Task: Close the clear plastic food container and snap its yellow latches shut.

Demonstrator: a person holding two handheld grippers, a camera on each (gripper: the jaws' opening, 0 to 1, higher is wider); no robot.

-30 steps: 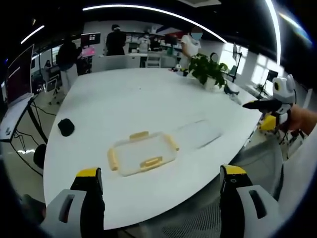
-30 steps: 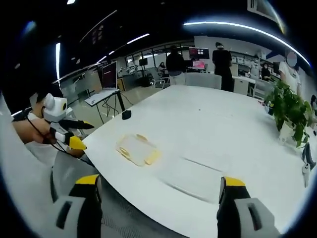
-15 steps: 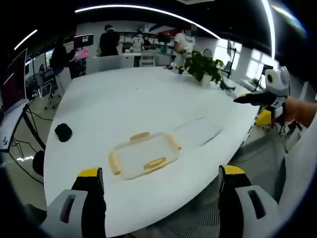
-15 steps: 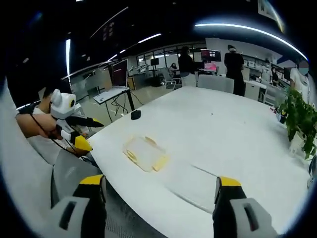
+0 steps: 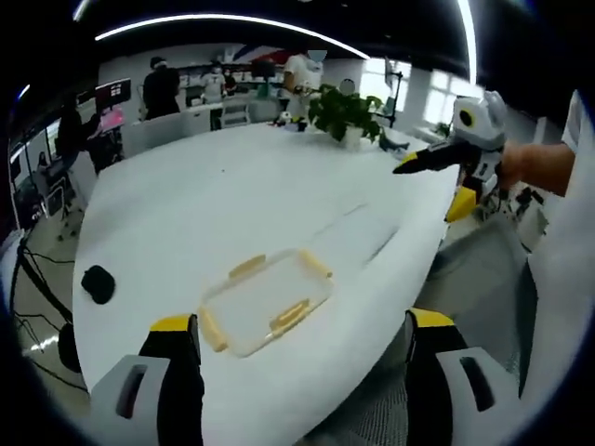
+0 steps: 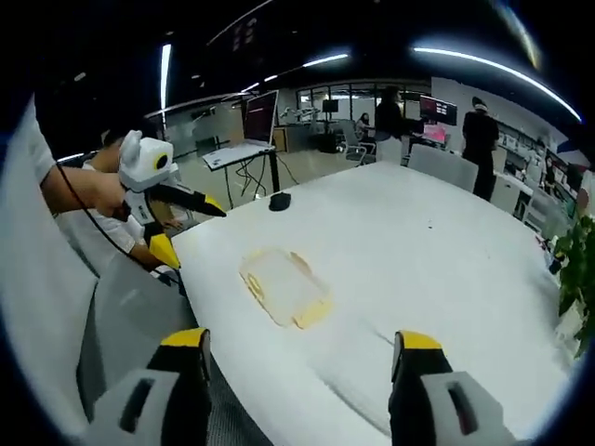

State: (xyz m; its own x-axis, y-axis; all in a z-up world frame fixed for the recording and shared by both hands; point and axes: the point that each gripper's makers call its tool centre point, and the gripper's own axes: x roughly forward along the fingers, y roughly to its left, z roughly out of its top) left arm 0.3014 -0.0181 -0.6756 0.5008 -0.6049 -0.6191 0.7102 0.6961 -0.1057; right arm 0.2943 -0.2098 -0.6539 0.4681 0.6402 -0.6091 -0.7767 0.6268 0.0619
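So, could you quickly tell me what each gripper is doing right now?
Left gripper: open, holding nothing, short of the container.
Right gripper: open, holding nothing, above the table edge.

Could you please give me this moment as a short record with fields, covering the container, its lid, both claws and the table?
container: clear plastic food container with yellow latches, resting near the table's front edge
lid: clear flat lid lying on the table beside the container, not on it
left claw: left claw open, holding nothing, apart from the container
right claw: right claw open, holding nothing, apart from the container
surface: white table
other items: potted plant at the far edge; small black object on the table
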